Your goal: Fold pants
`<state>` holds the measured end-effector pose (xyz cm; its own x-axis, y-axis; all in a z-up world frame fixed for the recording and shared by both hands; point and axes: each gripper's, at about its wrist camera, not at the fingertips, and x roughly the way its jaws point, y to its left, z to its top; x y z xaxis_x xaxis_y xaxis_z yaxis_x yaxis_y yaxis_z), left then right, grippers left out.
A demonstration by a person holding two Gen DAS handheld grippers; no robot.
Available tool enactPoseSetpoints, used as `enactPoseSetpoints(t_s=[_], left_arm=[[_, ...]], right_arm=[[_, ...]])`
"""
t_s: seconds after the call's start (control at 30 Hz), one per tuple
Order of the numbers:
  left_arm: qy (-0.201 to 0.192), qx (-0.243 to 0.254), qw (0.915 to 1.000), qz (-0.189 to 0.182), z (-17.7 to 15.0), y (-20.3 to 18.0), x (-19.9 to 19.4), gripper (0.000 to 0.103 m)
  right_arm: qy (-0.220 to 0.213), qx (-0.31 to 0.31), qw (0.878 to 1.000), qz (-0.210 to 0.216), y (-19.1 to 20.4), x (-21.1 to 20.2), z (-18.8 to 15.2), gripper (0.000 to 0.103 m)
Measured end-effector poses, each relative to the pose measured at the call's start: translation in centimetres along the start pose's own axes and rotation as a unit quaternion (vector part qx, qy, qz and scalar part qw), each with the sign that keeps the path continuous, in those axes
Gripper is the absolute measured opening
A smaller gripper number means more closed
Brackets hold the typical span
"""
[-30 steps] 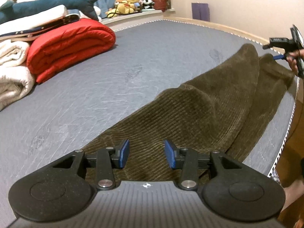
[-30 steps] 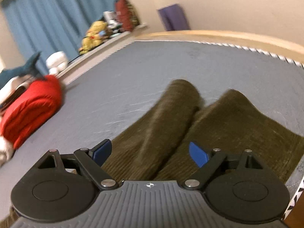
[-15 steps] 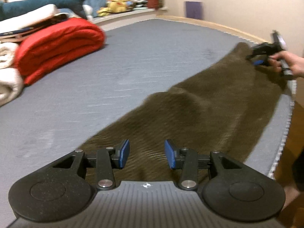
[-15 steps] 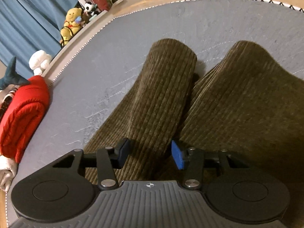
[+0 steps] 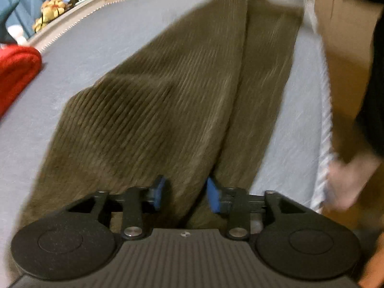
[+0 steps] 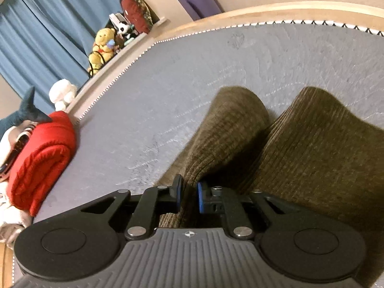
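Lying stretched out on the gray bed (image 6: 216,72), the brown corduroy pants (image 5: 156,110) look thick, soft and floppy. I think they are a bit heavy for cloth, and they bend and sag wherever nobody holds them. They are not slippery, because the little ridges give the pads something to bite. Nothing about them can break.

The right claw (image 6: 188,196) has its blue pads nearly pressed together, pinching a raised fold of the pants near the two leg ends. The cloth lifts into a small tent there. The left claw (image 5: 184,194) has its blue pads spread apart, with a ridge of the pants between them. I cannot tell for sure if the pads touch the cloth, because that view is blurry.

A good place to hold is a thick edge or hem, taking both layers at once, so one layer does not slide away.

I see no brand, label or writing that I can read on the pants or the claws. A red folded blanket (image 6: 40,158) and a yellow stuffed bear (image 6: 102,48) sit well away from the pants.
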<state>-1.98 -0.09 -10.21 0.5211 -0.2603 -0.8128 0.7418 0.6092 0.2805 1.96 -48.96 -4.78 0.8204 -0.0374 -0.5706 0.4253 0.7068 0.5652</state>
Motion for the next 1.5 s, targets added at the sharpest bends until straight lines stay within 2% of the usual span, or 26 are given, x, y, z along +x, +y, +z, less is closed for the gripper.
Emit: enactPoseSetpoints(t_s=[0.03,0.07,0.2,0.27,0.3,0.37,0.4,0.47,0.5,0.57,0.6,0.63,0.67,0.73,0.8,0.87,0.93,1.03,1.2,1.3,1.33,1.4,1.43,1.47,1.5], left_arm=[[0.003,-0.003,1.0,0.007,0.1,0.4,-0.1,0.009],[-0.004,-0.015,0.9998,0.01,0.3,1.0,-0.6,0.008],[-0.082,-0.054,0.9949,0.019,1.1,3.9,-5.9,0.008],[-0.105,-0.059,0.9927,0.001,0.4,4.8,-8.3,0.008],[-0.106,-0.045,0.9933,-0.011,-0.2,4.8,-9.0,0.008],[-0.077,-0.009,0.9958,-0.048,-1.8,3.9,-8.8,0.008],[-0.053,0.006,0.9969,-0.057,-2.4,3.2,-7.9,0.008],[0.008,0.046,0.9979,-0.044,-3.3,1.6,-5.5,0.02],[0.022,0.063,0.997,-0.038,-3.7,1.0,-4.8,0.022],[0.007,0.05,0.9978,-0.044,-3.4,1.4,-5.1,0.031],[-0.008,0.025,0.9984,-0.05,-3.0,2.3,-5.6,0.035],[-0.031,-0.007,0.998,-0.055,-2.6,3.3,-6.3,0.045],[-0.051,-0.032,0.9966,-0.056,-2.3,3.8,-7.0,0.05],[-0.078,-0.068,0.9934,-0.05,-1.6,4.8,-7.7,0.051],[-0.089,-0.095,0.9909,-0.033,-0.7,5.6,-7.5,0.051],[-0.088,-0.108,0.9901,-0.018,-0.2,6.2,-7.1,0.051],[-0.085,-0.111,0.9901,-0.005,0.1,6.2,-6.8,0.051],[-0.082,-0.112,0.9904,0.0,-0.2,5.8,-6.8,0.051],[-0.074,-0.113,0.9909,0.005,-0.8,6.1,-6.7,0.051],[-0.069,-0.113,0.9912,0.01,-1.0,6.3,-6.5,0.051],[-0.068,-0.113,0.9912,0.013,-1.0,6.4,-6.4,0.051],[-0.066,-0.115,0.991,0.017,-1.1,6.8,-6.4,0.051],[-0.065,-0.118,0.9907,0.019,-1.0,6.9,-6.3,0.051],[-0.065,-0.122,0.9901,0.021,-1.0,7.1,-6.2,0.051],[-0.066,-0.126,0.9896,0.023,-0.9,7.3,-6.2,0.051]], right_arm=[[-0.001,-0.002,1.0,0.003,0.1,-0.6,0.2,0.013],[-0.003,-0.004,1.0,0.007,0.2,-1.1,0.4,0.012],[-0.027,-0.026,0.999,0.022,1.5,-5.0,1.8,0.012],[-0.03,-0.038,0.999,-0.004,2.1,-7.8,2.5,0.012],[-0.028,-0.042,0.999,-0.021,2.2,-9.2,2.6,0.012],[-0.012,-0.05,0.997,-0.051,1.8,-10.7,2.1,0.012],[0.016,-0.06,0.996,-0.068,1.4,-10.8,1.3,0.012],[0.068,-0.091,0.989,-0.091,0.4,-9.7,-0.2,0.016],[0.089,-0.082,0.988,-0.099,-1.0,-8.9,-1.0,0.017],[0.101,-0.026,0.989,-0.101,-3.7,-8.3,-1.2,0.021],[0.088,0.003,0.991,-0.103,-5.3,-8.6,-0.8,0.021],[0.072,0.012,0.991,-0.11,-6.2,-9.0,-0.4,0.027],[0.048,0.017,0.992,-0.118,-7.1,-9.7,0.2,0.039],[0.002,0.029,0.991,-0.128,-8.7,-11.2,1.2,0.053],[-0.016,0.055,0.991,-0.123,-10.4,-11.9,1.7,0.053],[-0.01,0.072,0.99,-0.118,-11.8,-11.6,1.4,0.053],[0.001,0.077,0.988,-0.132,-12.7,-10.8,0.9,0.053],[0.008,0.068,0.988,-0.139,-12.9,-9.3,0.5,0.053],[-0.012,0.023,0.983,-0.183,-13.3,-7.2,0.9,0.054],[-0.006,0.02,0.985,-0.171,-13.8,-6.0,1.1,0.056],[0.0,0.012,0.986,-0.163,-13.5,-5.8,1.1,0.055],[0.003,-0.016,0.988,-0.152,-12.2,-5.8,1.2,0.033],[0.0,-0.035,0.988,-0.149,-11.5,-5.8,1.2,0.015],[-0.007,-0.049,0.988,-0.145,-10.8,-6.1,1.3,0.008],[-0.023,-0.056,0.987,-0.147,-10.2,-6.5,1.4,0.008]])
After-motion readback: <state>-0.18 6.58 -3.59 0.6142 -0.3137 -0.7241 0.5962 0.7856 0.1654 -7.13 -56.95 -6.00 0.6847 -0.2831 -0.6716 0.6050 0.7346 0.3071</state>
